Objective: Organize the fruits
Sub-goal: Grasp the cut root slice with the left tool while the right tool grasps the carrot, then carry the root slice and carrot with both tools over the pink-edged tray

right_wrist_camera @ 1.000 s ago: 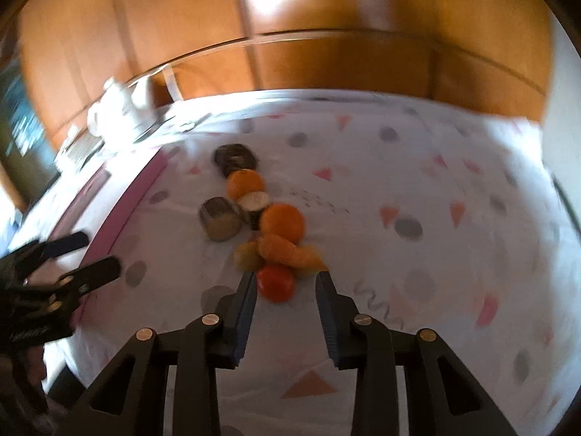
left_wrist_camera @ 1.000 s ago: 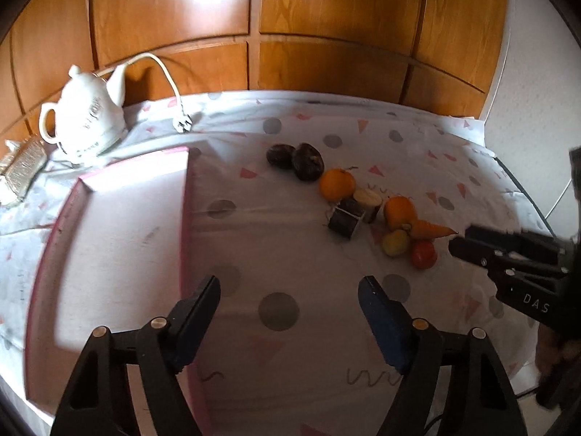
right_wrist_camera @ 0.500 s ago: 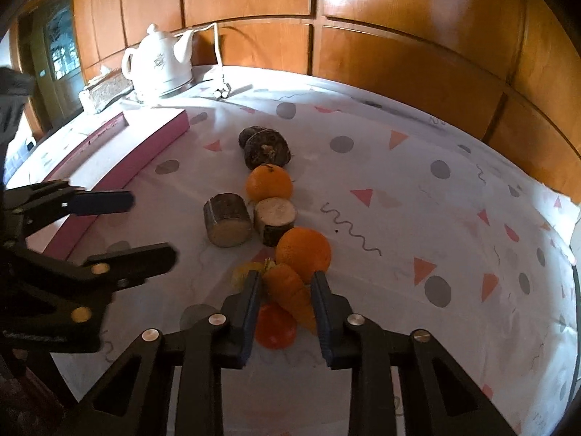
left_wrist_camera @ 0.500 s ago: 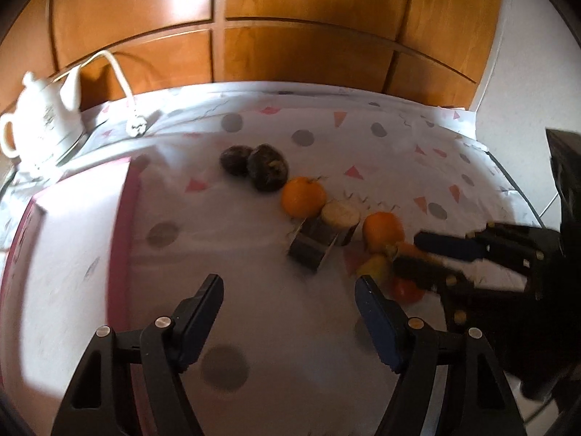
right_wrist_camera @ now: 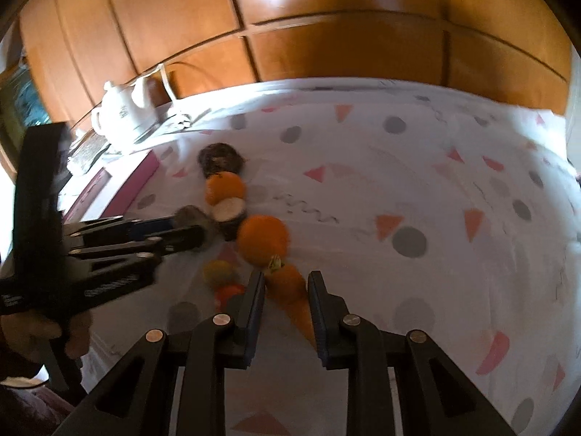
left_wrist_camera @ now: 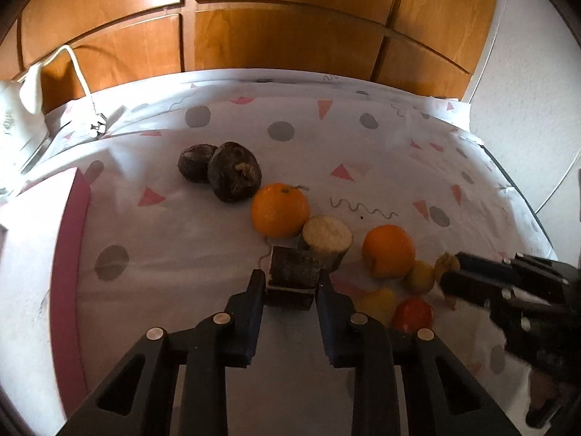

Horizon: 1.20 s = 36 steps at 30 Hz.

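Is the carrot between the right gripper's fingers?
Yes: the carrot lies between the closing jaws of the right gripper, tip pointing toward the camera.

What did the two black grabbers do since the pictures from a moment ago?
The left gripper moved in from bare cloth and is closing around the dark brown cut log piece. The right gripper slid forward and is closing around the orange carrot. The two oranges, dark round fruits and white teapot stayed put.
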Each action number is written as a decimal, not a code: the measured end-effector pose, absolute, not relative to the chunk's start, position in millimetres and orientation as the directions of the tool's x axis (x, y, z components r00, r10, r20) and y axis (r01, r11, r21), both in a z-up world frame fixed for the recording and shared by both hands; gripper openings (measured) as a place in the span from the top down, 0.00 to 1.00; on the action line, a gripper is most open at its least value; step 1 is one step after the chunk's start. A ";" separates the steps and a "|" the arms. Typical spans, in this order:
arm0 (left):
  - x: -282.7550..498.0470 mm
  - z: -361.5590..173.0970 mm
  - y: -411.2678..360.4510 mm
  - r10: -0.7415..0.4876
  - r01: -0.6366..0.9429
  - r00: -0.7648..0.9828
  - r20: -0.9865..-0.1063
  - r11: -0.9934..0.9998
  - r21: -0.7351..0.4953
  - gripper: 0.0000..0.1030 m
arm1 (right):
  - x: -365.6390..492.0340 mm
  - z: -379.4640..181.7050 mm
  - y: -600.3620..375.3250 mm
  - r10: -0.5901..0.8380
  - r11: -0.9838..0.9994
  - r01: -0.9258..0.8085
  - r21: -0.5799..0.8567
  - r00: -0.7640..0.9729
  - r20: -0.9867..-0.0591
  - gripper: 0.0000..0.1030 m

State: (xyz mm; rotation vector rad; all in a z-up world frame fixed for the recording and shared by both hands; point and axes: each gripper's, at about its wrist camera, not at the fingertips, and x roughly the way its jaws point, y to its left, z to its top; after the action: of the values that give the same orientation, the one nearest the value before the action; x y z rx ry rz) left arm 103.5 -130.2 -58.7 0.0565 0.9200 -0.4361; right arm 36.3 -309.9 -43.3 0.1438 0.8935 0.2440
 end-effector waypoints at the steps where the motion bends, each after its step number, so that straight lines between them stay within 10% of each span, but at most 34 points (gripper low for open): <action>1: 99.7 -58.0 -127.3 -0.335 0.382 0.530 -0.779 0.914 -0.134 0.73 | 35.8 -43.5 -312.0 0.262 0.965 -0.142 0.221 0.605 -0.752 0.77; 36: 51.4 -40.6 -77.6 -0.261 0.256 0.642 -0.721 0.959 -0.119 0.75 | 42.8 -66.3 -299.9 0.058 0.993 0.049 0.110 0.606 -0.793 0.82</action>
State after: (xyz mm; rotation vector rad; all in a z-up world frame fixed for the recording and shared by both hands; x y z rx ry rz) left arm 51.4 -77.6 -40.6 -0.0057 0.8231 -0.2948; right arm 42.8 -299.9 -66.3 0.1251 0.9207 0.0053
